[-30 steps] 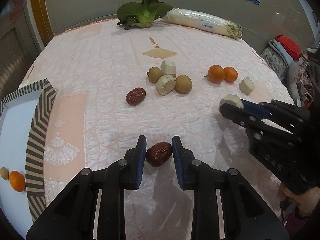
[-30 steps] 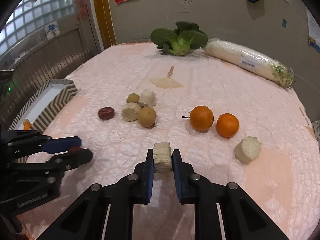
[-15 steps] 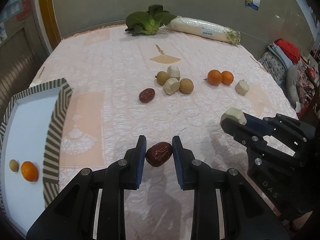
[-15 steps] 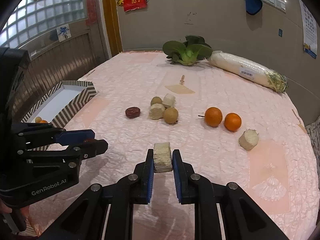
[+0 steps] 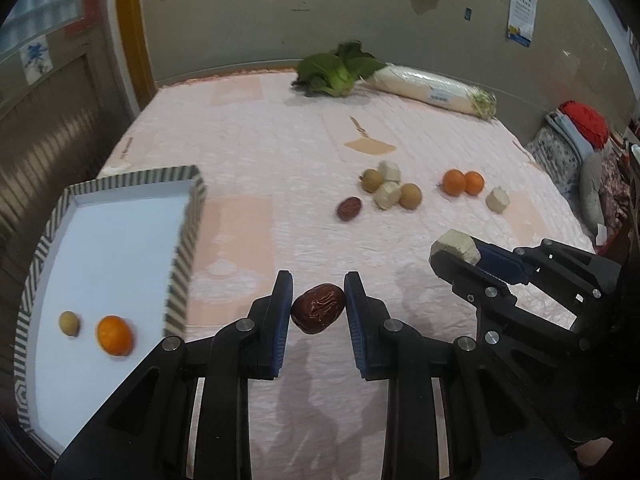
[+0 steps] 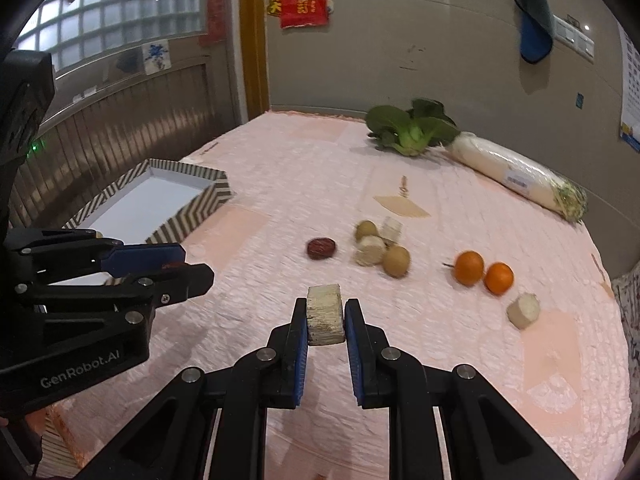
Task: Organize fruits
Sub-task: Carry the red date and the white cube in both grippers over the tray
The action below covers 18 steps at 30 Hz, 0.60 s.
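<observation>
Our left gripper (image 5: 319, 307) pinches a dark red jujube (image 5: 318, 308) between its blue pads, lifted above the pink quilted tablecloth (image 5: 280, 160); the jujube's long axis runs across the gap from pad to pad, tilted slightly so its right end sits higher. Our right gripper (image 6: 326, 314) clamps a pale cut block (image 6: 325, 314), squarish with flat faces against the pads, its longer side standing roughly upright and its cut top facing up and away from us. In the left wrist view that same block shows at the tip of the right gripper (image 5: 456, 249), held off the cloth to the right of the jujube. Left of us sits a striped-rim tray (image 5: 182, 248) with a white floor, holding a small orange (image 5: 114, 335) and a small tan round fruit (image 5: 69, 323) side by side, near but apart. Farther out on the cloth lies a second jujube (image 5: 349, 208), its long axis angled up to the right, just beside a cluster of two tan round fruits (image 5: 411, 196) and two pale chunks (image 5: 386, 195). To the right of the cluster two oranges (image 5: 463, 183) touch each other, with another pale chunk (image 5: 498, 200) near them. At the far edge lie a leafy green vegetable (image 5: 338, 70) and a wrapped white radish (image 5: 432, 90), its long axis running left to right.
</observation>
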### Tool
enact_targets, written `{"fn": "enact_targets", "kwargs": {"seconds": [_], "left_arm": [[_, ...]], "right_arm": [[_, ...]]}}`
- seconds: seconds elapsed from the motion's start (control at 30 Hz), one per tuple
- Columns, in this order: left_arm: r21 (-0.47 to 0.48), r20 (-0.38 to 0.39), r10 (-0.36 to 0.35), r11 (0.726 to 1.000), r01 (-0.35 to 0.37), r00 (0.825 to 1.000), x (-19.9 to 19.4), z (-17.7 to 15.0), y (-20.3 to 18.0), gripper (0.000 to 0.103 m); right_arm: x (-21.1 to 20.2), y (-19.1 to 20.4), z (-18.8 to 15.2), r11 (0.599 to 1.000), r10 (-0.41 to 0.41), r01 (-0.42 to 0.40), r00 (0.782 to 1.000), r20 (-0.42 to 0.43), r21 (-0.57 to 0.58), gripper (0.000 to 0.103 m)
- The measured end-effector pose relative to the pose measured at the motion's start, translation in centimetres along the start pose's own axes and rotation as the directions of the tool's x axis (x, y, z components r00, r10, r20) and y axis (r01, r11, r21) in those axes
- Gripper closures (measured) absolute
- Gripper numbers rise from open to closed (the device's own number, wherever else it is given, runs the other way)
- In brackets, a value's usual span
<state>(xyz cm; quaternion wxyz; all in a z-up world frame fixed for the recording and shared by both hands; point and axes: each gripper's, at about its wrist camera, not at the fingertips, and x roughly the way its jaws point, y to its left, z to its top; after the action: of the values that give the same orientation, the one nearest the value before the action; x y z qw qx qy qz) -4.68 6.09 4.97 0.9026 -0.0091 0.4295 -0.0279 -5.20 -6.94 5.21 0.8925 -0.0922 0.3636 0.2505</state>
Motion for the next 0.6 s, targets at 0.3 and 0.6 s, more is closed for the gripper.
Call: {"fn": "enact_targets", "kwargs": {"seconds": [0.3,0.6], "left_arm": [[-0.053,0.032,0.045,0.998,-0.044,0.998,-2.1,-0.2,4.1,0.077],[-0.133,0.033,0.108,0.986,-0.103,0.994,-3.3,-1.2,9.6,0.077]], "right_arm": [[0.7,3.8,1.9,0.998,0.025,-0.024,1.0,0.013,-0.062,0.086],[1.8,7.8,3.6,0.99,0.063,-0.06,0.998,0.017,-0.129,0.086]]}}
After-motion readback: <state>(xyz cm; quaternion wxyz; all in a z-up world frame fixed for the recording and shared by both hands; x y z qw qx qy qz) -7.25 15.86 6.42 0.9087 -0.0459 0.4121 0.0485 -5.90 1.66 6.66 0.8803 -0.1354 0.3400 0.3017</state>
